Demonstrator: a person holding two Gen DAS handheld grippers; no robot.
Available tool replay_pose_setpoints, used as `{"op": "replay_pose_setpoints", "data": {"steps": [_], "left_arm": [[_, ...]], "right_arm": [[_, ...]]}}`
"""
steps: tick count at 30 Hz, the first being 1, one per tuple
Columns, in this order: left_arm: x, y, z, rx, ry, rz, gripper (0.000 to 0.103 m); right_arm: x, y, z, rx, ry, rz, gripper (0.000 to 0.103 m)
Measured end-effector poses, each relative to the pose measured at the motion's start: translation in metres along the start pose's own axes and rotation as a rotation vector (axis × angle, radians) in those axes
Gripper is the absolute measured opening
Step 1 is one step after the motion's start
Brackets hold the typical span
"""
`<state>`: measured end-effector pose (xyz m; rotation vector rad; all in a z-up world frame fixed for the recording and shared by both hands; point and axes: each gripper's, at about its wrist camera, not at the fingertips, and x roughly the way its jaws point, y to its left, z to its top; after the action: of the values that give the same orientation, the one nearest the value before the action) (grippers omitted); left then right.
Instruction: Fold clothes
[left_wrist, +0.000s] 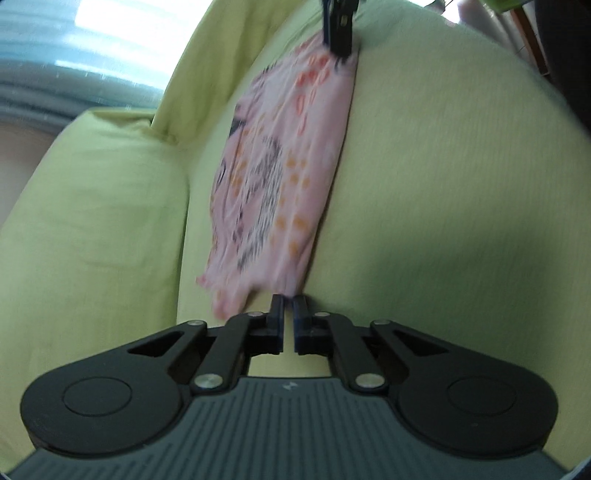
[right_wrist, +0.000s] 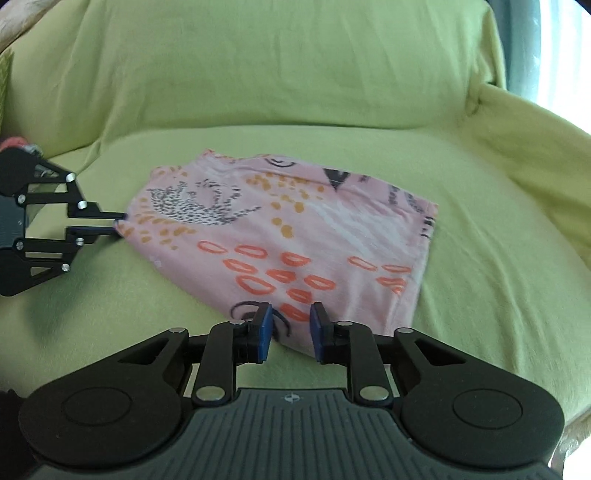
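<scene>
Pink patterned garment (right_wrist: 280, 236) is lying folded flat on the green-covered sofa (right_wrist: 295, 92). Left hand-held gripper (left_wrist: 289, 300) is pinched closed on one corner, while the right hand-held gripper (right_wrist: 291, 312) sits open over the near edge.

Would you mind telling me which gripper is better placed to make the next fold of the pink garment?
Probably the left gripper: its jaws look closed on the corner of the pink patterned garment. The right gripper is open, straddling the near edge, gripping nothing.

Garment (right_wrist: 280, 236) on sofa seat (right_wrist: 480, 295) — backrest (right_wrist: 277, 62) behind.
</scene>
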<state>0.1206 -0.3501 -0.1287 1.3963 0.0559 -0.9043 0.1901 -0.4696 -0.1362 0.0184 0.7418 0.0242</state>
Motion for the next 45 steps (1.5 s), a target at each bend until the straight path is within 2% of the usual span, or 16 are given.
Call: {"op": "replay_pose_setpoints", "data": {"steps": [5, 8, 11, 15, 22, 32, 36, 37, 40, 43, 45], "left_arm": [[-0.017, 0.022, -0.002, -0.130, -0.019, 0.019, 0.004], [-0.026, 0.029, 0.011, -0.177, -0.083, 0.004, 0.013], [-0.021, 0.034, 0.030, -0.247, -0.116, -0.036, 0.015], [0.001, 0.042, 0.046, -0.351, -0.062, -0.124, 0.014], [-0.002, 0.040, 0.040, -0.402, -0.034, -0.138, 0.013], [0.002, 0.040, 0.040, -0.396, -0.029, -0.128, 0.013], [-0.001, 0.042, 0.038, -0.414, -0.026, -0.124, 0.014], [-0.003, 0.043, 0.037, -0.423, -0.028, -0.118, 0.015], [-0.011, 0.045, 0.034, -0.443, -0.044, -0.089, 0.030], [-0.020, 0.042, 0.033, -0.433, -0.071, -0.084, 0.032], [-0.024, 0.037, 0.035, -0.396, -0.090, -0.081, 0.036]], "right_arm": [[-0.004, -0.008, 0.000, 0.063, -0.008, 0.017, 0.019], [-0.012, -0.008, 0.001, 0.059, -0.034, 0.009, 0.030], [-0.015, -0.010, 0.001, 0.071, -0.047, 0.008, 0.032], [-0.007, -0.010, 0.000, 0.079, -0.013, 0.000, 0.032], [-0.004, -0.016, -0.001, 0.110, 0.010, -0.006, 0.033], [-0.007, -0.020, -0.005, 0.141, 0.022, -0.007, 0.032], [-0.011, -0.019, -0.005, 0.139, 0.025, -0.051, 0.030], [-0.014, -0.016, -0.004, 0.110, 0.019, -0.085, 0.031], [-0.024, -0.005, -0.005, -0.008, -0.019, -0.152, 0.034], [-0.032, 0.016, -0.010, -0.193, -0.059, -0.141, 0.044], [-0.028, 0.036, -0.017, -0.360, -0.048, -0.164, 0.045]]}}
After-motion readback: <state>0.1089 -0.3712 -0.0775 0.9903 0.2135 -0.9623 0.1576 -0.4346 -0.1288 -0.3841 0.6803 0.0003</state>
